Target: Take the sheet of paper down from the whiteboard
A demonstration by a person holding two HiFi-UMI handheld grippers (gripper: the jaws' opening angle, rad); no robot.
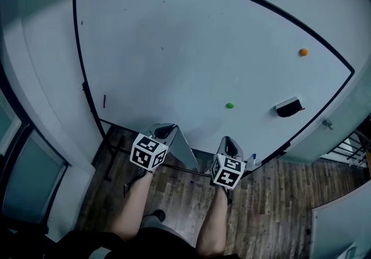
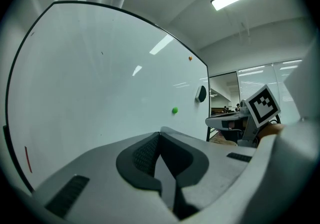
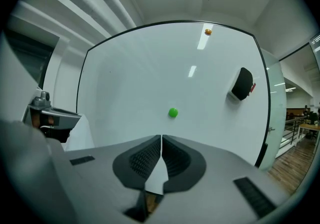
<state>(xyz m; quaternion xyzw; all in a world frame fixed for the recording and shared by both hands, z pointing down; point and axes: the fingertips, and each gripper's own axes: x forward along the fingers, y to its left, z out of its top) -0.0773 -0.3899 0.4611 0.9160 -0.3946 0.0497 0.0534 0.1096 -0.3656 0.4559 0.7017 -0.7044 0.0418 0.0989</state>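
The whiteboard (image 1: 174, 49) fills most of the head view, and no paper is seen lying on its face. The sheet of paper (image 1: 186, 153) is found low in the frame, in front of the board's bottom edge, stretched between the two claws; it is judged to be already free of the board.

The left claw (image 1: 166, 131) is clenched on one edge of the sheet, which is seen in the left gripper view as a thin grey strip pinched between the pads. The right claw (image 1: 231, 145) is likewise clenched on the sheet, a white wedge of it being shown between its closed pads in the right gripper view.

The eraser (image 1: 288, 107) sits at the right of the board. The green magnet (image 1: 230, 105) and the orange magnet (image 1: 304, 52) are left on the board, well apart from the sheet.

The chief risk is judged to be tearing, which would be caused by the claws being drawn apart or twisted against each other. A slip is also possible, since only a narrow margin appears to be gripped on each side. Creasing could be caused if the claws are brought together.
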